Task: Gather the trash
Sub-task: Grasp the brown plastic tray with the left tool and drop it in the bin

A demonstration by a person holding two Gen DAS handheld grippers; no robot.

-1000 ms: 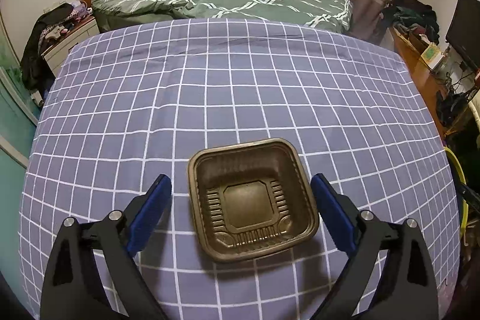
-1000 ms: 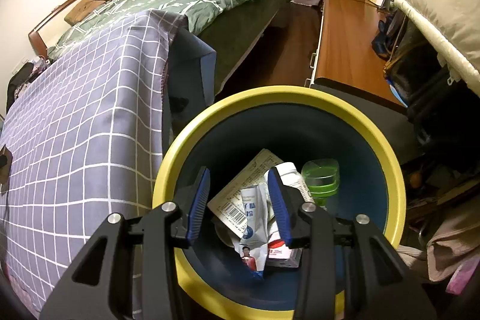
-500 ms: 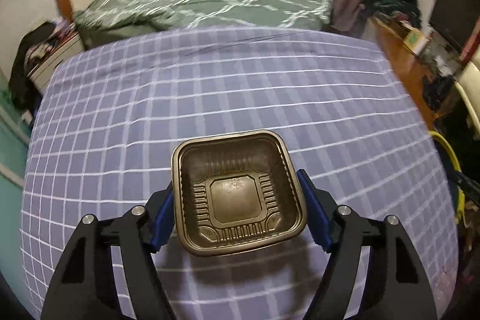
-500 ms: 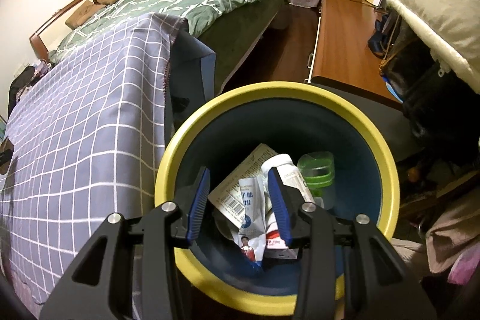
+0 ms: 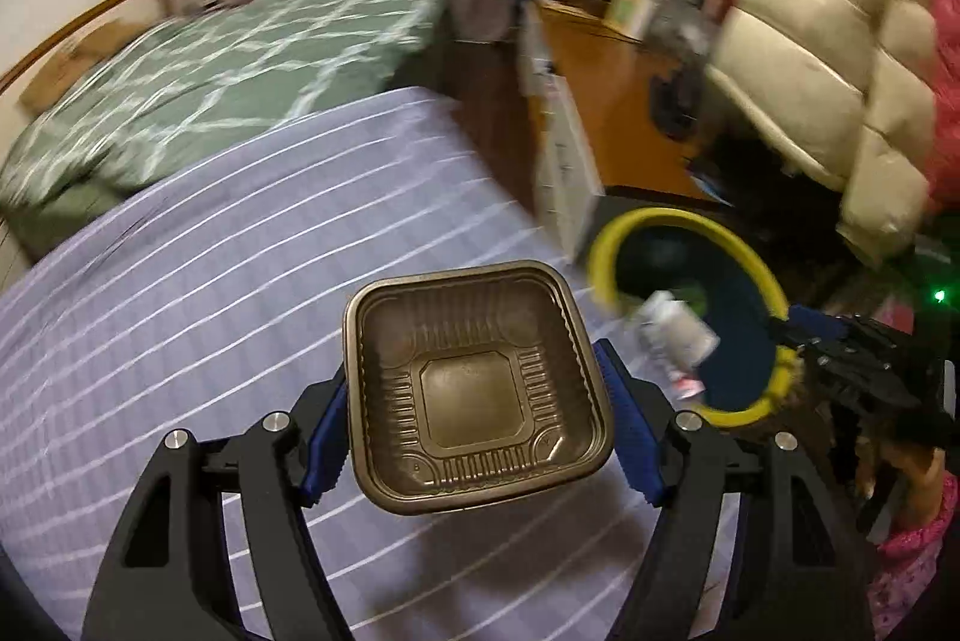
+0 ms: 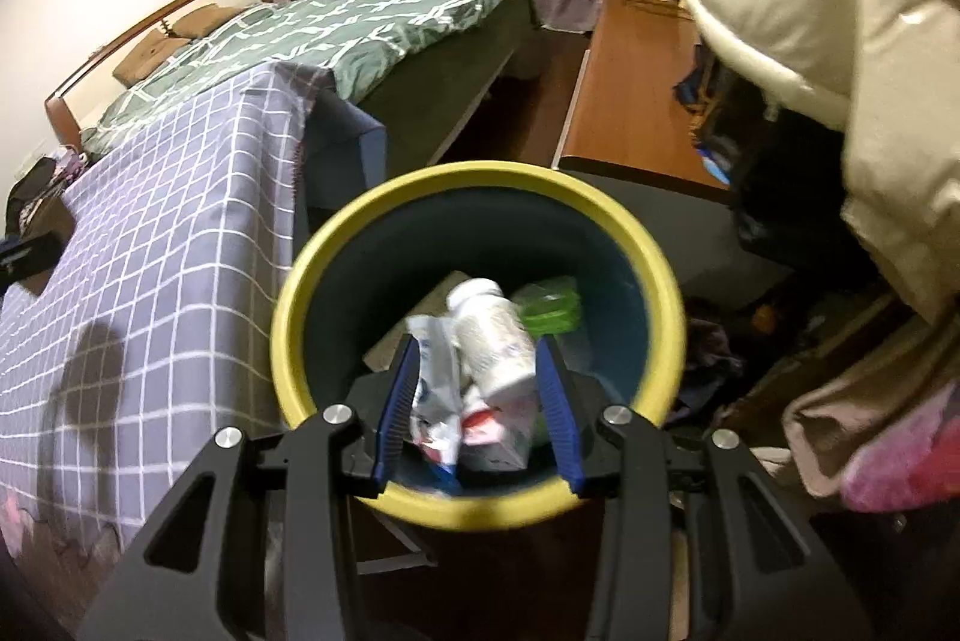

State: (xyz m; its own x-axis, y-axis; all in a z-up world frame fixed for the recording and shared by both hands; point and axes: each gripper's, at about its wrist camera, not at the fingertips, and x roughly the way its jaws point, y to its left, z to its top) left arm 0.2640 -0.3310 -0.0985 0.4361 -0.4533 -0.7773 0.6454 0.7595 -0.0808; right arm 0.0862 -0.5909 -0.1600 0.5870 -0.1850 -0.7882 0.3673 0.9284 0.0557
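lifted off the checked cloth [image 5: 210, 293], brown ribbed tray [image 5: 474, 395], empty.

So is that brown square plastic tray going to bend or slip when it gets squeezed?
The brown square plastic tray looks thin and ribbed, so it is probably light and may flex under the left gripper, whose blue pads are closed on its sides. Its glossy walls could slip. It is empty, so nothing should spill.
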